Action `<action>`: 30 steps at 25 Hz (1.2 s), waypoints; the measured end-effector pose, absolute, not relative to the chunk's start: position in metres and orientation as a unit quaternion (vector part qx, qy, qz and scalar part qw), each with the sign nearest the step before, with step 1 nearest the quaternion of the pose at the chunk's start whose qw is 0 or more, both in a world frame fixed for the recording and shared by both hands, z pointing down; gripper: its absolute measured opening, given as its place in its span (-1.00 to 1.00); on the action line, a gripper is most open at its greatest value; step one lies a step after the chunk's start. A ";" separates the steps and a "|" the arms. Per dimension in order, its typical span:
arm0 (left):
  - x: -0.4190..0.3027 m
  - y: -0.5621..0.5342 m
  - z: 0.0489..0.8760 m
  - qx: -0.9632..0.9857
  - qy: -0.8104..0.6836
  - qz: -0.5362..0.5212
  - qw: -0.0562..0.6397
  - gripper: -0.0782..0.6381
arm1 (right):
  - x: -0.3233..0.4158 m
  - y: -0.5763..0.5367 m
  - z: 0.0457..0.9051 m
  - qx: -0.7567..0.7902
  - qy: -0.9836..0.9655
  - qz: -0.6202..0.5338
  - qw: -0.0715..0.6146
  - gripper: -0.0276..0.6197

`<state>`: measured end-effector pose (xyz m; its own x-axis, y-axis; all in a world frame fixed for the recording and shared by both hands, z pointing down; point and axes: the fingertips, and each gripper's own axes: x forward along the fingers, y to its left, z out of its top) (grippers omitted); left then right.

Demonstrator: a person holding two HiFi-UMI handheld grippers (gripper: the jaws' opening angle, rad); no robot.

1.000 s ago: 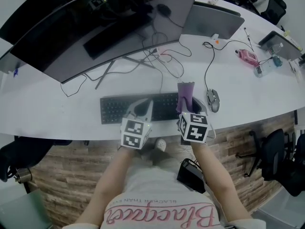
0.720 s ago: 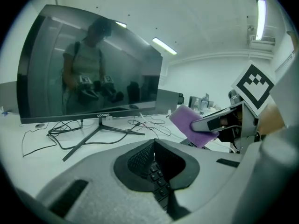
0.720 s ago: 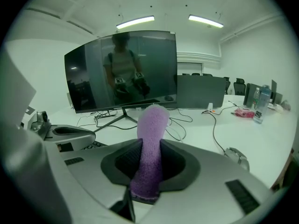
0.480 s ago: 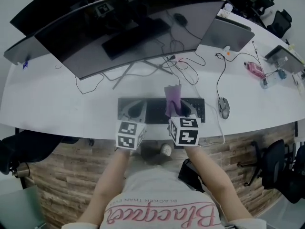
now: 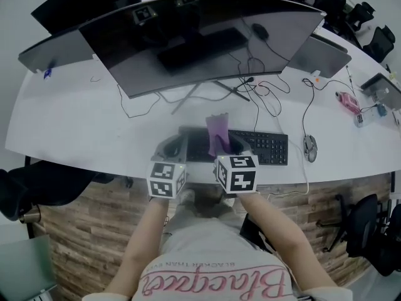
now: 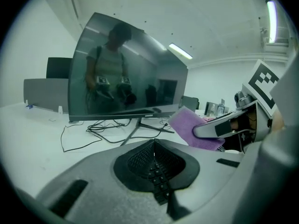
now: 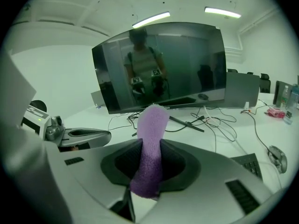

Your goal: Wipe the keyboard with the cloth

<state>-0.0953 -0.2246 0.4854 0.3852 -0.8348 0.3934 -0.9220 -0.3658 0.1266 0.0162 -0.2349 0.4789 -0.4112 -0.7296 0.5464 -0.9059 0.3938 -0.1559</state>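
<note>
The black keyboard [image 5: 260, 147] lies on the white desk [image 5: 81, 124] in front of the monitor. My right gripper [image 5: 220, 145] is shut on a purple cloth [image 5: 217, 132], which stands up from its jaws over the keyboard's left-middle keys. The right gripper view shows the cloth [image 7: 150, 148] pinched between the dark pads, and the keyboard's right end [image 7: 250, 164]. My left gripper [image 5: 173, 147] is shut with nothing held, right beside it at the keyboard's left end. In the left gripper view its jaws meet at the tip [image 6: 154, 143], with keys [image 6: 160, 183] showing below them.
A wide curved monitor [image 5: 207, 36] on a stand fills the back of the desk, with loose cables [image 5: 250, 89] behind the keyboard. A mouse [image 5: 310, 148] sits right of the keyboard. A second screen [image 5: 326, 55] and a pink item [image 5: 348, 99] are far right. The desk's front edge is under my grippers.
Both grippers have moved left along the keyboard. The cloth went from near its right end to its left-middle part, still held in the right gripper.
</note>
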 end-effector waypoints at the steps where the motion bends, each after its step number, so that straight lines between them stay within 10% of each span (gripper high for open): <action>1: -0.102 -0.224 0.486 0.814 -0.541 0.132 0.166 -0.77 | 0.007 -0.233 0.480 0.499 -0.813 0.221 0.201 -0.63; 30: -0.183 -0.205 0.536 0.806 -0.531 0.172 0.199 -0.77 | -0.109 -0.201 0.560 0.461 -0.804 0.273 0.257 -0.63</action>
